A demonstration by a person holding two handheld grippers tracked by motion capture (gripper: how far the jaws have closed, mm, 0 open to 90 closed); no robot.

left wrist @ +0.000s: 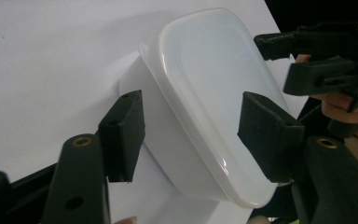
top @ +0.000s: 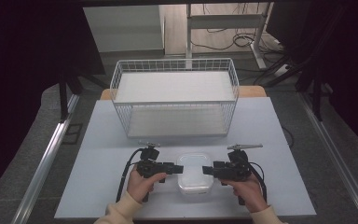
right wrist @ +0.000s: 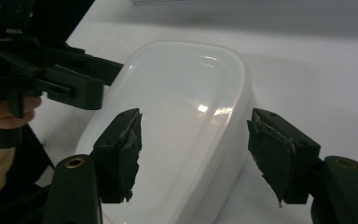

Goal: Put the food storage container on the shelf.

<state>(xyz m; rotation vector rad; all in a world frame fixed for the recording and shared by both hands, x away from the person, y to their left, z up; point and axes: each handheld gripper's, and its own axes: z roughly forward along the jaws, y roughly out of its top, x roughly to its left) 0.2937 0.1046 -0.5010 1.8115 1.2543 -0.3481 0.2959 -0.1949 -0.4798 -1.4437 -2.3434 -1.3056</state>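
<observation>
Two grippers are closing in on a white plastic box [top: 195,175] from opposite sides, low in the middle of the high view. The box is sitting on the pale table [top: 98,154], in front of a white wire basket [top: 175,95] that fills the upper centre. It is shallow, with rounded corners and a glossy lid that overhangs the body slightly and is catching bright glints of light.

The left gripper [top: 177,168] is pointing at the box from the left, the right gripper [top: 206,170] from the right. In the left gripper view the jaws are standing apart with the box's end between them; the pads [left wrist: 123,133] appear just clear of it, though the angle is making that hard to judge. In the right gripper view the jaws are likewise apart, straddling the box's rim, their worn pads [right wrist: 121,154] not pressing on it.
</observation>
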